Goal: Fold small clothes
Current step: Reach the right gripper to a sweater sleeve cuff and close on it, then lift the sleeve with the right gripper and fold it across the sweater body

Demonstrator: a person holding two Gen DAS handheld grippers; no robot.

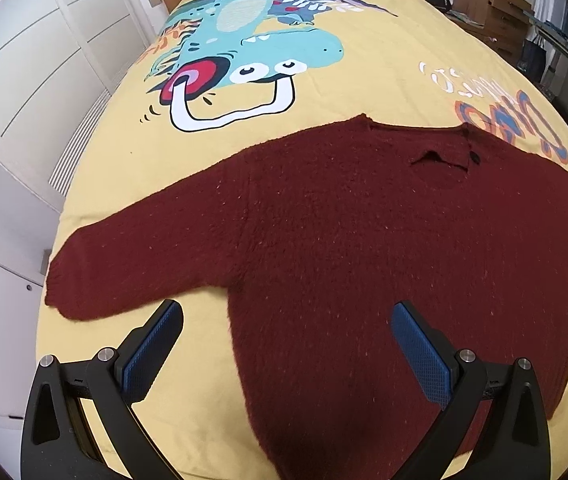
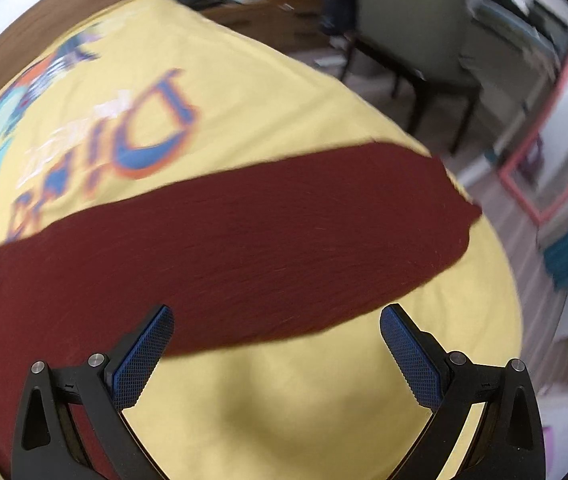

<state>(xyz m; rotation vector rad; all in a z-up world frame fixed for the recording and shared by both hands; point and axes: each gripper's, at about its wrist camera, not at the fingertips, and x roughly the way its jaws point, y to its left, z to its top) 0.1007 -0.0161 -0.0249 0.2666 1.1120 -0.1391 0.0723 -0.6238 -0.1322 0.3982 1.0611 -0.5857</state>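
Maroon sweater (image 1: pixel 356 248) spread flat on the yellow bed cover (image 1: pixel 384 80), filling the frame's centre, sleeves out. Left gripper (image 1: pixel 287 346) and right gripper (image 2: pixel 277 350) both hovering spread wide, empty. Likely risks: pinching bed cover along with fuzzy knit, or bunching the right sleeve (image 2: pixel 244 232) near the bed's edge.

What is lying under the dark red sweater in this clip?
The sweater lies spread flat on a yellow cartoon-print bedspread, which shows all round it, past the right sleeve too. Whatever the garment covers, print included, is hidden.
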